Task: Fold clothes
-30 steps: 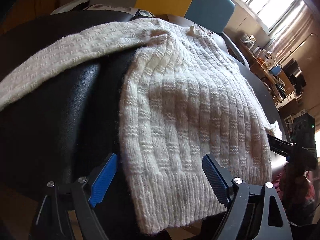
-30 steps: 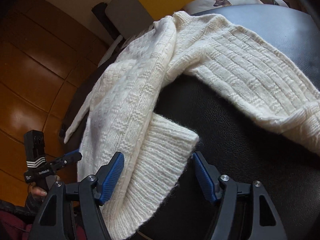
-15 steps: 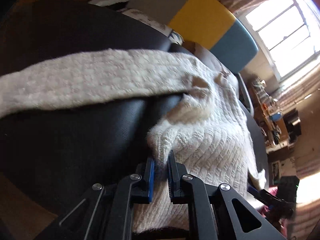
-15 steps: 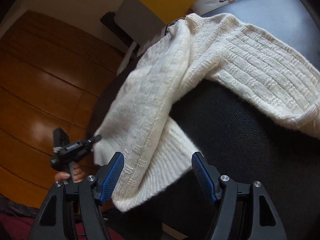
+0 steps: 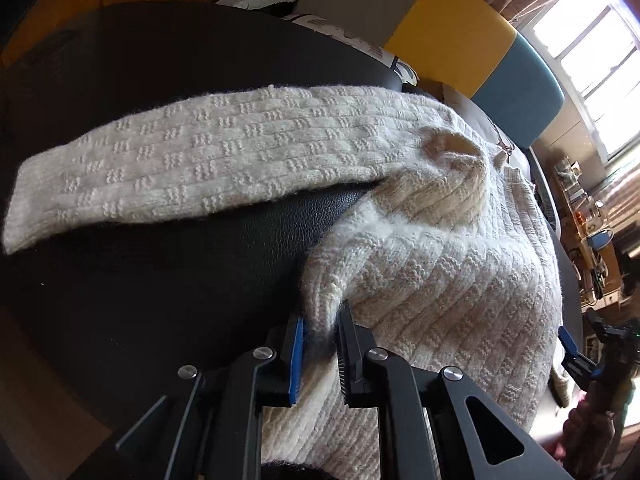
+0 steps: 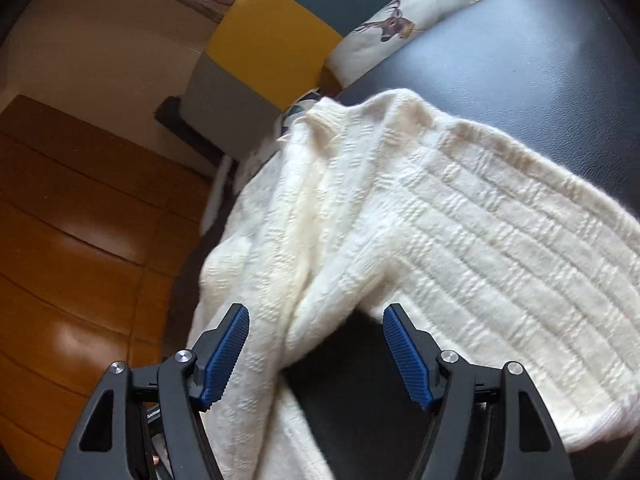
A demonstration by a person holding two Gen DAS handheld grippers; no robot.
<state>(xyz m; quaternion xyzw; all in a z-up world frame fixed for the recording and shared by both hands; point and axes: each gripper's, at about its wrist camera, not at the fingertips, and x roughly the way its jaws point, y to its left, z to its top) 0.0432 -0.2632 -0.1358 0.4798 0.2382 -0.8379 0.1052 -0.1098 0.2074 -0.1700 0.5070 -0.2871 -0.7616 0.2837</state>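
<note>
The left claw (image 5: 320,334) is clamped on a bunched fold at the edge of a cream, chunky-knit wool sweater (image 5: 440,272), its blue-padded fingers (image 5: 296,354) pressed nearly together with the wool pinched between them, while the right claw (image 6: 316,346) stands with its jaws spread wide, gripping nothing, its ribbed blue pads (image 6: 224,356) set either side of a twisted stretch of the same sweater (image 6: 460,248). The garment lies across a black leather-look padded surface (image 5: 168,272), the body spread toward the window side and one long sleeve (image 5: 192,160) stretched flat across the dark cover to the left of the left claw. Seen from the right wrist, the other sleeve (image 6: 520,280) runs out to the right over the black padding, and part of the knit hangs past the near edge. Behind the sweater stands a chair back in grey, yellow and teal panels (image 5: 452,36), with a pale cushion printed with a deer (image 6: 400,20) beside it. Glossy wooden floorboards (image 6: 80,240) spread below to the left, and a bright window (image 5: 592,40) lights the far wall above a cluttered shelf (image 5: 588,220)
</note>
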